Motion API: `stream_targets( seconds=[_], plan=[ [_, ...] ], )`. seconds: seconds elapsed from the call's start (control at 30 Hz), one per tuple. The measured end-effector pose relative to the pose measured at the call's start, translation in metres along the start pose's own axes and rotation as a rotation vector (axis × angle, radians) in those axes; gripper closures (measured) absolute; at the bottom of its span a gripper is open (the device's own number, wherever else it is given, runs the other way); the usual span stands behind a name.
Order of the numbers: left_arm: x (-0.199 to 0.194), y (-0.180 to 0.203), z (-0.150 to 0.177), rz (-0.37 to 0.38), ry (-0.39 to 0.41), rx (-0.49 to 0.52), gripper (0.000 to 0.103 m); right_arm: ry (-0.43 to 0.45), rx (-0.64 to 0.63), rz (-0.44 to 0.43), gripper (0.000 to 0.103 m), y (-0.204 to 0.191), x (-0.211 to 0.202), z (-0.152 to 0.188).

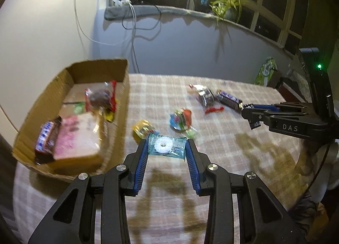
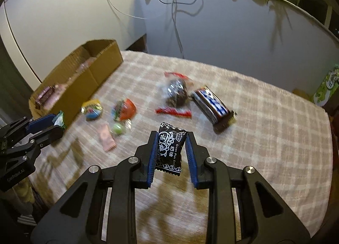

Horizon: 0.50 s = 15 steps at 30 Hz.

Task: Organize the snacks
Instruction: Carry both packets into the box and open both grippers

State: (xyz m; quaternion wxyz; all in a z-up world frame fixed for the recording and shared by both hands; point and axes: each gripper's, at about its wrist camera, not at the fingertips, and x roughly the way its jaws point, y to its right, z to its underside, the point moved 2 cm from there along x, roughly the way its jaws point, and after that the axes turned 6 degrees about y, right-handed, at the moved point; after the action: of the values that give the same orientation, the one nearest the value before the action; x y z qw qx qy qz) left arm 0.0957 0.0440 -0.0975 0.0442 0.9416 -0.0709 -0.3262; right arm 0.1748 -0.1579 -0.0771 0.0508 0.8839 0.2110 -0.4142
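Left wrist view: the left gripper point(image 1: 167, 148) is closed on a teal candy packet point(image 1: 167, 146), which sits crosswise between the blue pads of the two fingers point(image 1: 141, 169), each short end pressed against a pad near the tips and lifted above the counter point(image 1: 243, 159), which is covered by a checked cloth. To the left stands the cardboard box point(image 1: 125, 87), holding a pink-wrapped pack point(image 1: 76, 140), a blue-and-brown bar point(image 1: 45, 135) and a clear bag with red ends point(image 1: 101, 96). Just beyond the packet lie a yellow sweet point(image 1: 142, 130) and a colourful sweet point(image 1: 181, 119); farther right lie a second clear bag of dark snacks point(image 1: 206, 97) and a dark chocolate bar point(image 1: 229, 98).

In the right wrist view, the right gripper point(image 2: 172, 148) grips a black candy packet point(image 2: 170, 148) with white lettering. It stands upright between the fingers point(image 2: 191, 159), its sides touching both blue pads, its lower crimped edge hanging free below them. The chocolate bar point(image 2: 213, 105) lies ahead and to the right, near the clear bag point(image 2: 177, 93). A pink wrapper point(image 2: 107, 138) and a small green sweet point(image 2: 118, 128) lie ahead on the left. The left gripper point(image 2: 55, 124) shows at the left edge beside the box point(image 2: 95, 72).
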Motion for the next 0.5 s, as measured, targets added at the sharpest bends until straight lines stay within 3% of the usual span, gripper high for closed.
stream_targets(
  seconds=[0.5],
  plan=[
    [-0.015,-0.056,-0.023,-0.086,0.067,-0.05,0.068,0.044,-0.076,-0.084,0.076,-0.059,0.02,-0.052]
  ],
)
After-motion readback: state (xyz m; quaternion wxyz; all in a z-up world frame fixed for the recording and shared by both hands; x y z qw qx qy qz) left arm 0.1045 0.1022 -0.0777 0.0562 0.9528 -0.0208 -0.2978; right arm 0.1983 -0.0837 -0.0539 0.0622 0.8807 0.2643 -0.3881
